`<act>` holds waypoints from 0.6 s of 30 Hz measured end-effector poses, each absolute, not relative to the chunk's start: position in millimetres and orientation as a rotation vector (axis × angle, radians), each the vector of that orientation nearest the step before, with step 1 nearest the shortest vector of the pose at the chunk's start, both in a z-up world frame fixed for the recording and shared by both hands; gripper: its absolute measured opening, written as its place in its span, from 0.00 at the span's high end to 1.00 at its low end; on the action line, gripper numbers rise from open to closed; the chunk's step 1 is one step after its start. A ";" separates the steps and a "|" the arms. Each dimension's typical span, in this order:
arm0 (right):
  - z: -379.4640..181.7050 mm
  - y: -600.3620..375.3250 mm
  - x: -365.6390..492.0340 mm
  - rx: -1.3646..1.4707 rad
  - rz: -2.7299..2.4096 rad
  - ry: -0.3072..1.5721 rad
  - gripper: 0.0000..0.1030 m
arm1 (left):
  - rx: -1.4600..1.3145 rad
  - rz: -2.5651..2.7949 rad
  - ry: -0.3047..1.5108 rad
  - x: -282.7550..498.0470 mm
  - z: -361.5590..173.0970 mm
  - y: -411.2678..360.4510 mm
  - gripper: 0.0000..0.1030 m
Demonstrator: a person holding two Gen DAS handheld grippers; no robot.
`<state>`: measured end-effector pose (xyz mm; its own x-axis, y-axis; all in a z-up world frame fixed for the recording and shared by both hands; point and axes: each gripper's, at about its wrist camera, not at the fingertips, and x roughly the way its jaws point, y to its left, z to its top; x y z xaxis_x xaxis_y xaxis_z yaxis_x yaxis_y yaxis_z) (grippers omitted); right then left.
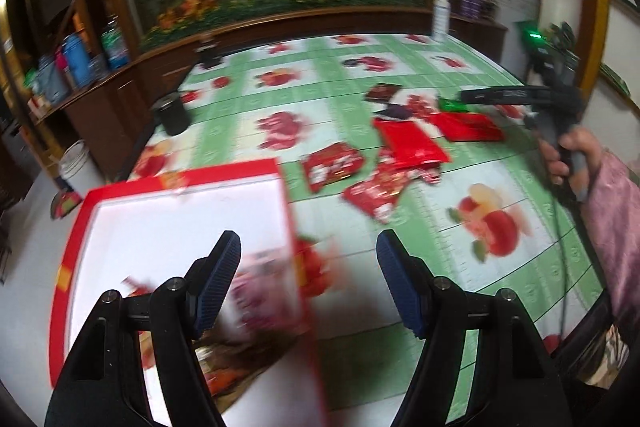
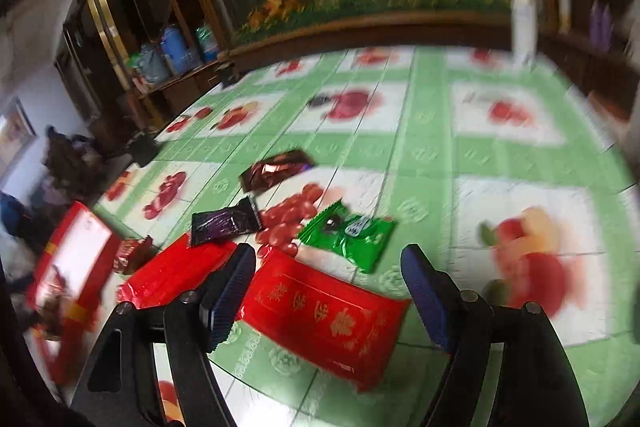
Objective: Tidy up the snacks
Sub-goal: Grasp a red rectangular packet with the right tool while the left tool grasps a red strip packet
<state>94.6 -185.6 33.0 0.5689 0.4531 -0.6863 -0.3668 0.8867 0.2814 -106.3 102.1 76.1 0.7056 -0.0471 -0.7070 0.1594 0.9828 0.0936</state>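
Observation:
A red box with a white inside (image 1: pixel 176 211) sits at the table's left edge with some snack packs blurred in its near end; it also shows in the right wrist view (image 2: pixel 76 251). My left gripper (image 1: pixel 308 247) is open and empty over the box's right rim. Several red snack packs (image 1: pixel 412 147) lie scattered mid-table. My right gripper (image 2: pixel 328 259) is open and empty above a red pack with gold characters (image 2: pixel 324 315). Beside it lie a green pack (image 2: pixel 348 239), a dark purple pack (image 2: pixel 224 223), a brown pack (image 2: pixel 276 169) and another red pack (image 2: pixel 176 275).
The table has a green cloth with fruit prints (image 1: pixel 320 95). A black cup (image 1: pixel 172 113) stands near its left edge, a white bottle (image 1: pixel 440 13) at the back. A wooden cabinet with bottles (image 1: pixel 80 59) is to the left. The person's right hand (image 1: pixel 572 155) holds the other gripper.

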 end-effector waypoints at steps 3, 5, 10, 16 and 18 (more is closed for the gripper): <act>14.5 -178.3 107.1 0.096 0.532 0.921 0.24 | 0.166 -0.157 0.798 -98.1 77.5 80.0 0.32; 15.0 -167.9 101.0 -0.007 0.558 0.929 0.24 | 0.183 -0.177 0.813 -90.0 78.1 67.2 0.32; 16.4 -154.8 76.6 -0.150 0.640 0.996 0.22 | 0.224 -0.218 0.854 -56.2 81.9 41.0 0.32; 15.5 -141.7 64.1 -0.310 0.521 0.994 0.41 | 0.215 -0.219 0.986 0.4 72.0 14.0 0.32; 17.3 -145.1 63.8 -0.306 0.498 0.994 0.53 | 0.200 -0.250 1.003 11.5 73.0 1.0 0.32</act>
<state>63.8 -145.1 17.3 0.4473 0.2585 -0.8562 -0.5303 0.8476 -0.0211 11.5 1.0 73.0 0.5134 -0.1151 -0.8504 0.2978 0.9533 0.0507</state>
